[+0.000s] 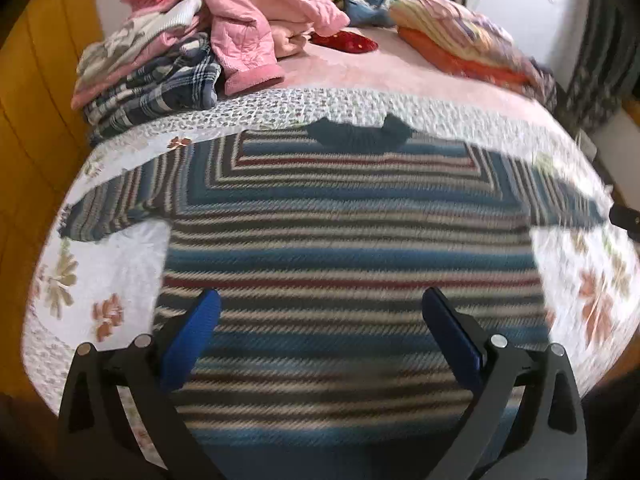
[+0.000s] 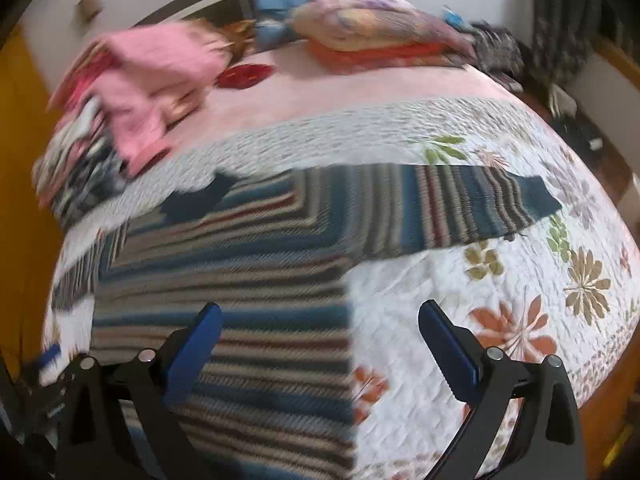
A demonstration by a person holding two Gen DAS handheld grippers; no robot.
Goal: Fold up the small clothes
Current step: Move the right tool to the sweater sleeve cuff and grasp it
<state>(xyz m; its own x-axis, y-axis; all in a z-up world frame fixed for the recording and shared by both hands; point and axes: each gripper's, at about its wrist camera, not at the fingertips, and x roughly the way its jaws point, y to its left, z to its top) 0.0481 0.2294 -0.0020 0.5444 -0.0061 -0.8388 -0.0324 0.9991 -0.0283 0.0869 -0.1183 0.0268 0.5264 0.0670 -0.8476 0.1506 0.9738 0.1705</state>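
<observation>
A striped knit sweater in blue, grey, cream and dark red lies flat on the bed, dark blue collar away from me, both sleeves spread sideways. My left gripper hovers open over the sweater's lower body, nothing between its blue fingers. In the right wrist view the same sweater fills the left half, its right sleeve stretched across the quilt. My right gripper is open above the sweater's right side edge, holding nothing. The left gripper's body shows at the far left edge there, blurred.
A white floral quilt covers the near part of the bed. A heap of pink and plaid clothes sits at the back left, a striped folded blanket at the back right. Yellow wooden panelling flanks the bed on the left.
</observation>
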